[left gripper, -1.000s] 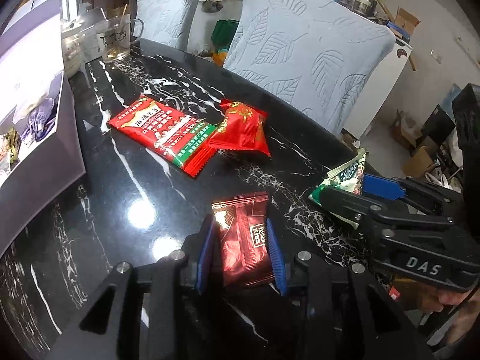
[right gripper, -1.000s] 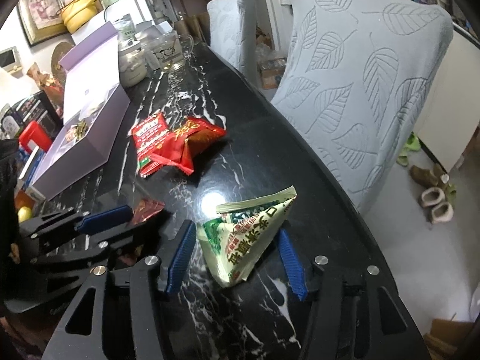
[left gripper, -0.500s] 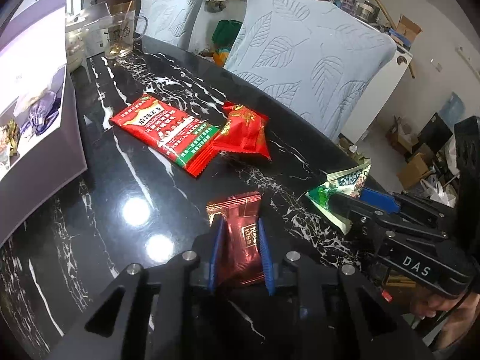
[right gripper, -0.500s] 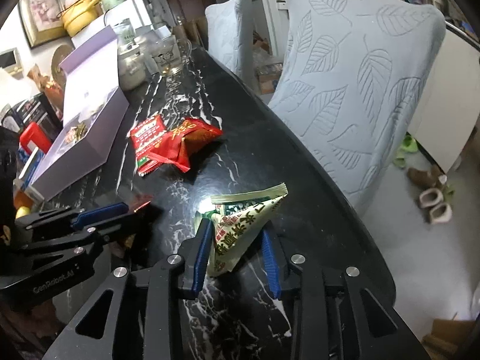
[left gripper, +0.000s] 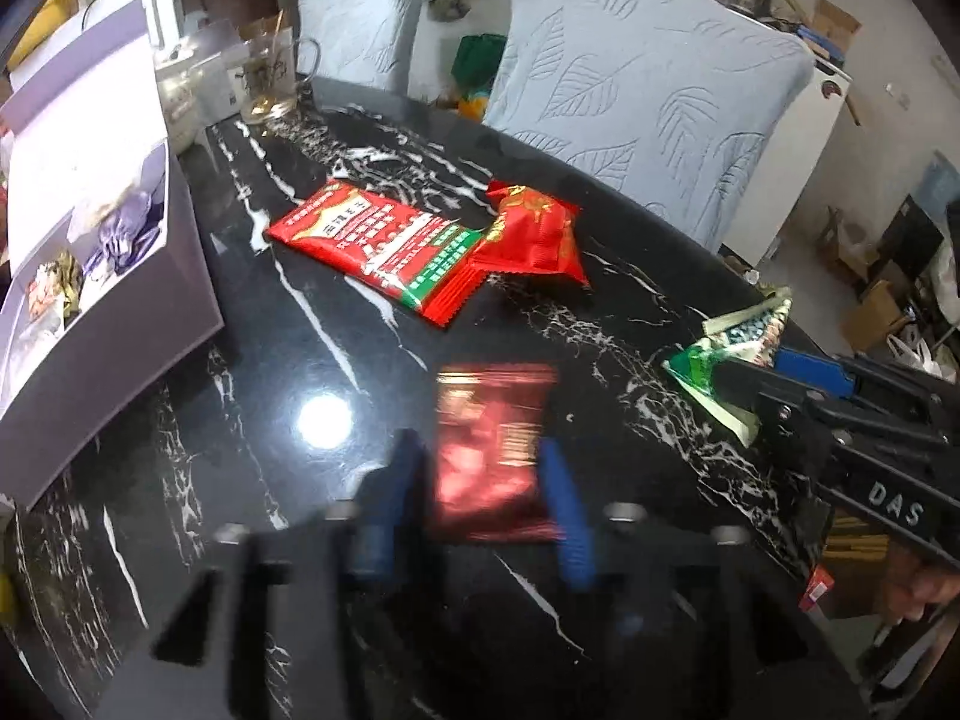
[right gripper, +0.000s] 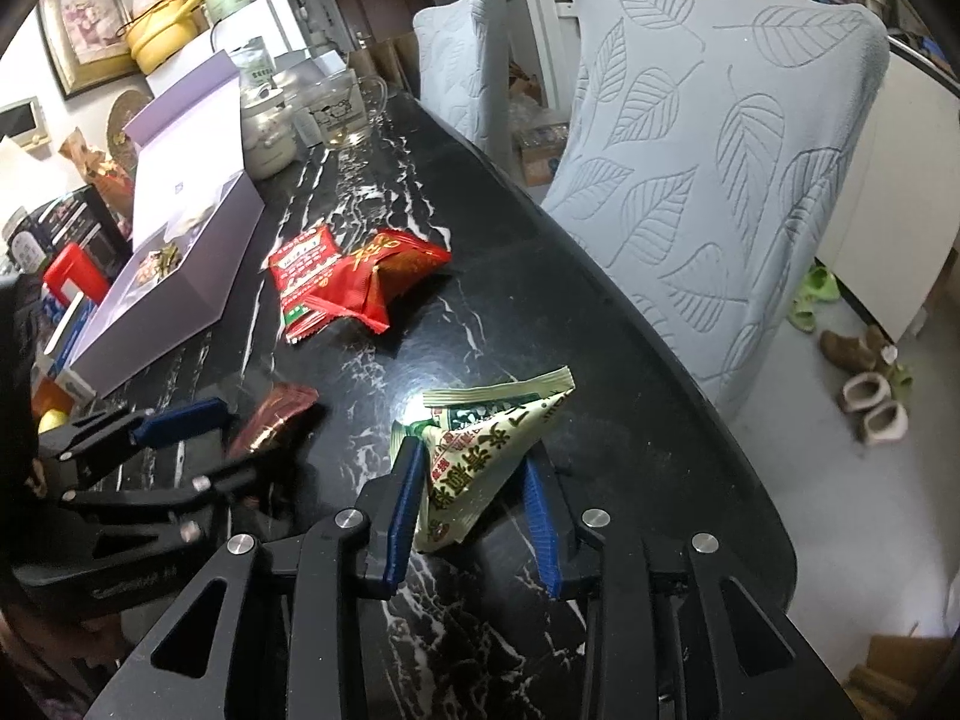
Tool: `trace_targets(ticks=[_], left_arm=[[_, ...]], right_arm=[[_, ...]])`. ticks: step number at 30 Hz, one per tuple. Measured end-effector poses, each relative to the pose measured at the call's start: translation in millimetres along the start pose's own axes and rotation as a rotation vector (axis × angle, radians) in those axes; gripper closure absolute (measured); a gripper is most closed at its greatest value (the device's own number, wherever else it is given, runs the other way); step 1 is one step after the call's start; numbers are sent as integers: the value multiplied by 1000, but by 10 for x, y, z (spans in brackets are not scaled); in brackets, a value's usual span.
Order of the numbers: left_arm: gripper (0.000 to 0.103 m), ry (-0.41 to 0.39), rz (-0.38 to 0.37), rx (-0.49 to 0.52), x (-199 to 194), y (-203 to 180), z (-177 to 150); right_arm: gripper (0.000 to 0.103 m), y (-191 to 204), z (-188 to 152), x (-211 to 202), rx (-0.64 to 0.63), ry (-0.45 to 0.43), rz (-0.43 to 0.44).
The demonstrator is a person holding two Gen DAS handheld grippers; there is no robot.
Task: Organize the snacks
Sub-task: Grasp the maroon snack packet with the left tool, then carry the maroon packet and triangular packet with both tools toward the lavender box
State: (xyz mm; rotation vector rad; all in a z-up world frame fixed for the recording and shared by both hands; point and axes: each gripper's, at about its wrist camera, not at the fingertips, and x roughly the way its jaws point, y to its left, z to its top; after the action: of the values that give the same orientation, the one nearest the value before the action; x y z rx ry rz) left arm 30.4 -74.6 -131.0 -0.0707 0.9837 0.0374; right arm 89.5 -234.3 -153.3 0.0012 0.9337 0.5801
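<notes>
My left gripper (left gripper: 480,468) is shut on a dark red snack packet (left gripper: 489,444), which shows blurred from motion just above the black marble table (left gripper: 336,360). That packet (right gripper: 273,420) and the left gripper (right gripper: 240,429) also appear at the left of the right wrist view. My right gripper (right gripper: 471,480) is shut on a green and white triangular snack pouch (right gripper: 480,450), seen too as the pouch (left gripper: 732,354) at the table's right edge. A flat red and green packet (left gripper: 384,249) and a red pillow bag (left gripper: 534,234) lie together mid-table.
An open lilac gift box (left gripper: 90,276) with items inside stands at the left. A glass mug (left gripper: 270,78) and a white pot (right gripper: 267,132) sit at the far end. Two chairs with leaf-pattern covers (right gripper: 720,168) line the right edge. Shoes (right gripper: 864,384) lie on the floor.
Both grippers closed from open onto their packets within the last second. The left one is now lifting the dark red packet, which blurs; the right gripper holds the pouch slightly raised.
</notes>
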Motion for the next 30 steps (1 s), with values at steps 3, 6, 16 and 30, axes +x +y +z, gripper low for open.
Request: trace_targets(ticks=[3,6,16,30], left_arm=[[74,1,-25,-21,-3,33,25],[75,5,-58,-34,-16,55,38],[75,-13,-84,-60,-161,114,34],[75,-106,-57,-140,-555,458,-2]], right_arm=[[71,4,7,6,-1,1,3],[71,3,1,-1,-1,2,7],[72,13,-23,-70,-5,-11,36],[73,339,39,-255,-50,-62,140]])
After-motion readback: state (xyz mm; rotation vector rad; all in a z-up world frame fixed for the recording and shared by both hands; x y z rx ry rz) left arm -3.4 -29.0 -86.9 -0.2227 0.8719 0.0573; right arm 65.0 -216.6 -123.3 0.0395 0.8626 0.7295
